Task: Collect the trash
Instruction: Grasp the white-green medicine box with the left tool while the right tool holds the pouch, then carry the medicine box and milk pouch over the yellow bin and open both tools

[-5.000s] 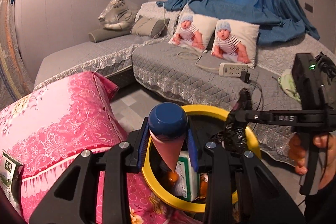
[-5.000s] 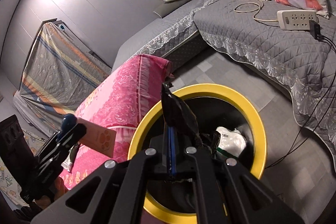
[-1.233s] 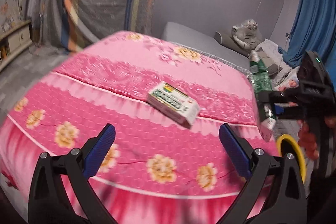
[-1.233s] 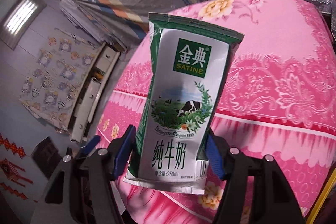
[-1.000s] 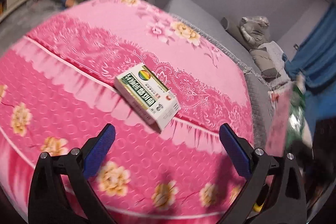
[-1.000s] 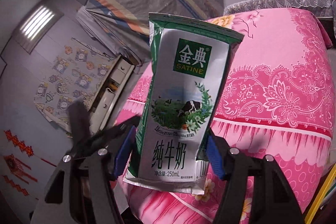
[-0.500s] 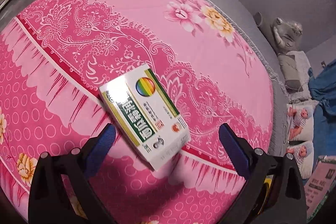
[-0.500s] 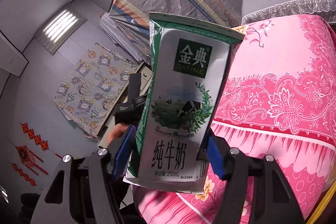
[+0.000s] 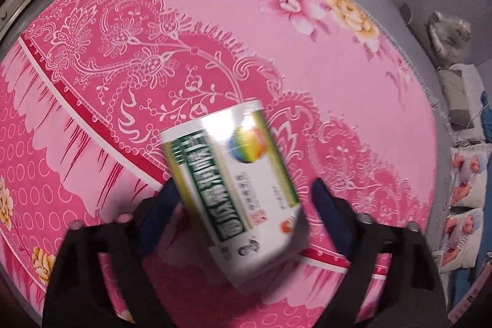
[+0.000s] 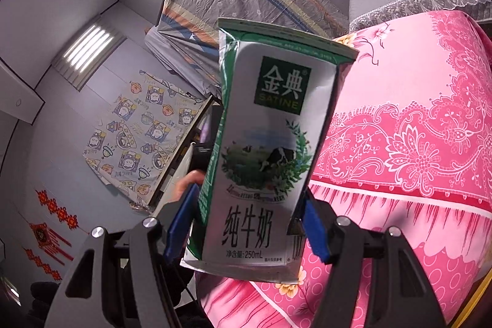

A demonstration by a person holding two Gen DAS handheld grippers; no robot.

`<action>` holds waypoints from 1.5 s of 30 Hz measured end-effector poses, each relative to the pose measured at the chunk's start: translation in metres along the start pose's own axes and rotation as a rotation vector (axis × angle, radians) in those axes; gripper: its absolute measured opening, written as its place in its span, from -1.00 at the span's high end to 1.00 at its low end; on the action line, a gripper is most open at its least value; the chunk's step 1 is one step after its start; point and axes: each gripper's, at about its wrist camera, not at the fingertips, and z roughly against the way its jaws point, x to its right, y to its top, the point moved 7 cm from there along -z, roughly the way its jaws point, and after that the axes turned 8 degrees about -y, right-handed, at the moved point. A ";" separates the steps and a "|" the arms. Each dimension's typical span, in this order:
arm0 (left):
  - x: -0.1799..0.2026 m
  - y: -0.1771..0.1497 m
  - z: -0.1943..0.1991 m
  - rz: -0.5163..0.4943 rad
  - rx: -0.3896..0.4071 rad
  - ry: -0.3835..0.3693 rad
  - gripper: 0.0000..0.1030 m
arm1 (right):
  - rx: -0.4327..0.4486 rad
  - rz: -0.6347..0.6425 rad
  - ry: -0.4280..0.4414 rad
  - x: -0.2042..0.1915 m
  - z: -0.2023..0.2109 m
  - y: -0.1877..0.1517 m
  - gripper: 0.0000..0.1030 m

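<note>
left gripper: spread wide, blue pads on either side of the medicine box, which fills the lower middle of the left wrist view. the picture is blurred, so i cannot tell whether the pads touch the box; nothing shows it clamped.
medicine box: white and green carton with a rainbow disc, lying tilted on the pink floral cloth that covers the table. judged not yet picked up.
right gripper: closed around the lower part of the milk carton, one blue pad against each side.
milk carton: silver and green, 250 ml, upright with a slight lean, held in the air in the centre of the right wrist view; the pink cloth lies behind it at the right.
done so far: one piece of trash, the milk carton, is in hand and off the table.
left to do: close on the medicine box, lift it, then carry both to a bin. a yellow sliver at the lower right edge of the right wrist view may be its rim; too little shows to be sure.
other trash: none visible on the part of the cloth in view.
risk: the box lies askew to the pads, so a closing grip may twist it.
</note>
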 end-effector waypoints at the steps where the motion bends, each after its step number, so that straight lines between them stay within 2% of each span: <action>1: -0.001 0.001 -0.003 0.002 -0.001 0.001 -0.44 | 0.000 -0.002 -0.002 0.000 0.000 -0.001 -0.18; 7: -0.004 0.000 0.006 -0.017 0.035 0.011 -0.32 | -0.010 -0.027 -0.010 0.004 0.001 -0.005 -0.18; 9: -0.004 -0.005 0.020 -0.029 0.055 -0.013 -0.31 | -0.011 -0.025 -0.007 0.002 0.002 -0.006 -0.18; 22: 0.006 -0.073 0.144 -0.241 0.257 -0.183 -0.31 | -0.008 0.013 -0.069 -0.022 0.017 -0.023 -0.18; 24: 0.010 -0.084 0.155 -0.297 0.291 -0.175 -0.31 | -0.007 0.008 -0.081 -0.024 0.020 -0.026 -0.18; 27: 0.024 -0.105 0.175 -0.414 0.366 -0.139 -0.31 | 0.009 0.003 -0.106 -0.026 0.027 -0.031 -0.18; 33: 0.059 -0.138 0.203 -0.582 0.478 -0.135 -0.32 | 0.057 -0.030 -0.165 -0.020 0.048 -0.038 -0.18; 37: 0.083 -0.158 0.211 -0.650 0.488 -0.184 -0.32 | 0.098 -0.052 -0.191 -0.014 0.068 -0.044 -0.18; 45: 0.131 -0.196 0.215 -0.786 0.505 -0.237 -0.32 | 0.196 -0.107 -0.242 0.014 0.112 -0.049 -0.18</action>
